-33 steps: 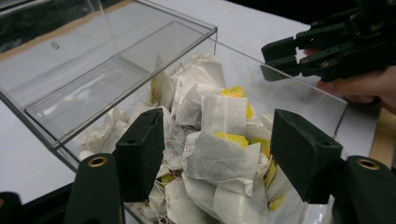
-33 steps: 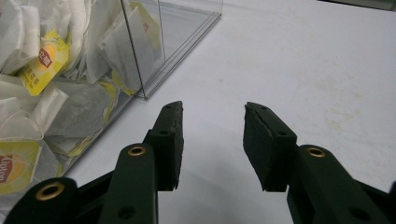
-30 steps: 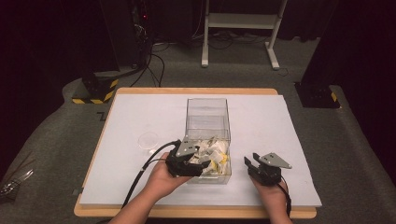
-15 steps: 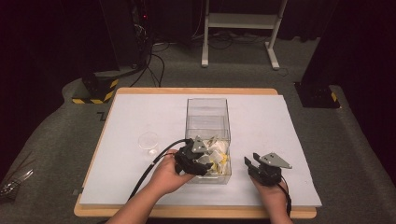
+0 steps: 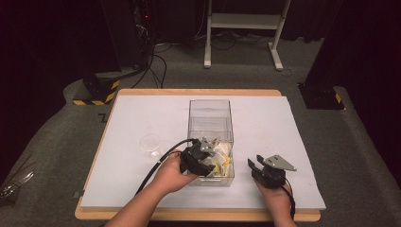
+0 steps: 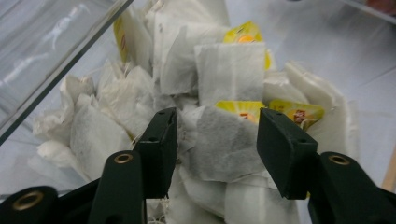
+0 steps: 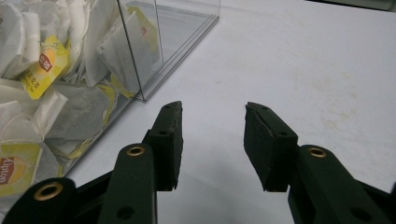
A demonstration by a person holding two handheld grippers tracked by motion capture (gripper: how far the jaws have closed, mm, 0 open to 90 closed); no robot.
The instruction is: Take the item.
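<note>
A clear plastic box (image 5: 210, 116) stands mid-table, its near end heaped with white tea bags (image 5: 223, 160) with yellow tags. My left gripper (image 5: 211, 156) reaches into that end from the left. In the left gripper view its jaws have just been closing around one grey-white tea bag (image 6: 219, 140), which lies flat between the pads (image 6: 161, 140), while the left gripper (image 6: 217, 128) is still open. My right gripper (image 5: 254, 166) rests on the white sheet just right of the box. The right gripper (image 7: 212, 121) is open with nothing between its jaws; the tea bags (image 7: 42, 65) show through the wall.
A white sheet (image 5: 142, 113) covers the wooden table (image 5: 198, 92). A small clear round dish (image 5: 150, 142) sits on it left of the box. The far half of the box holds nothing. Beyond the table stand a white frame (image 5: 241, 28) and a yellow-black striped base (image 5: 97, 92).
My left hand has moved right, bringing its gripper further into the box's near end over the tea bags. The right gripper has stayed where it was.
</note>
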